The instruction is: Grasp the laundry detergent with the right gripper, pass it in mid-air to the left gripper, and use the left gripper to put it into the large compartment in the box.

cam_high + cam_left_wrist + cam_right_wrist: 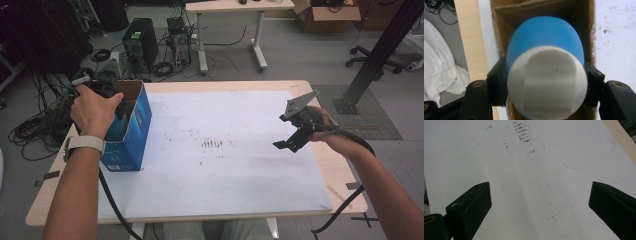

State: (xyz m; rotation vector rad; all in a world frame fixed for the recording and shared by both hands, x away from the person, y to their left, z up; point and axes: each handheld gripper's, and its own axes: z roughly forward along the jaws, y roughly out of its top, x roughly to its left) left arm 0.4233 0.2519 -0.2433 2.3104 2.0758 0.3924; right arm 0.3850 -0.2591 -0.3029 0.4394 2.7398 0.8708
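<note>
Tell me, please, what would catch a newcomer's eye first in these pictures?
First, the blue and white ball, clamped in the left claw directly above the open top of the blue cardboard box, which stands at the left edge of the table. Next, the right claw, held with its jaws wide apart and nothing between them, above the scuffed white sheet that covers most of the tabletop.

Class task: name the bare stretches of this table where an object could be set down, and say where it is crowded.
Free: the white mat between the blue box and the right gripper. Crowded: the left edge, where the left gripper holds a blue-and-white object over the box.
</note>
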